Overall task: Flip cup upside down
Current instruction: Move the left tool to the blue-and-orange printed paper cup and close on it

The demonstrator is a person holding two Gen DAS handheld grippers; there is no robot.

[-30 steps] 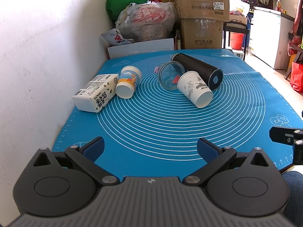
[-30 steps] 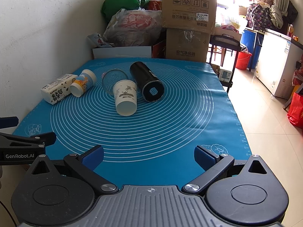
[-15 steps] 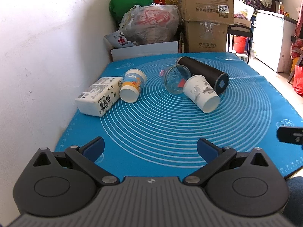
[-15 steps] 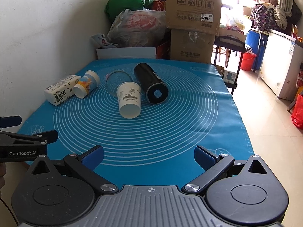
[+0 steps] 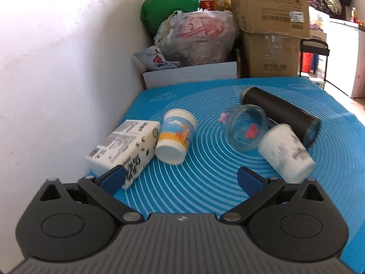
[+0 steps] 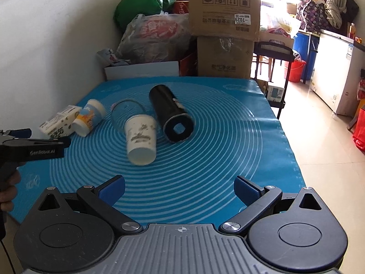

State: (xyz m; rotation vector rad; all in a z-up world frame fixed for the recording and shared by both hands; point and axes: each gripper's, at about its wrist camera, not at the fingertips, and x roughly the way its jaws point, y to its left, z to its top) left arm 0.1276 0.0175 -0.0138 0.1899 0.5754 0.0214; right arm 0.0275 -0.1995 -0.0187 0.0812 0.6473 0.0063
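1. Left gripper [image 5: 181, 178]: fingers spread wide, nothing between them; hovers low over the mat's [image 5: 337, 164] left edge, pointed at the colourful paper cup [image 5: 174, 138]. Judged the approach step, spread sized to take the cup's body.
2. Colourful paper cup: on its side near the mat's left edge, closed base toward the left camera, touching the milk carton [image 5: 124, 147] lying along that edge. Tight contact there leaves little room for the left finger [image 5: 114, 179]; carton likely to get nudged.
3. White printed paper cup [image 6: 141, 138]: on its side near mid-mat, just beside the glass jar [image 5: 246, 129] and black flask [image 6: 172, 115], both also lying down. Which cup is the target cannot be told.
4. Right gripper [image 6: 179, 188]: equally wide open, empty, held back over the near edge, apparently waiting.
5. Flip not yet begun; no cup lifted.
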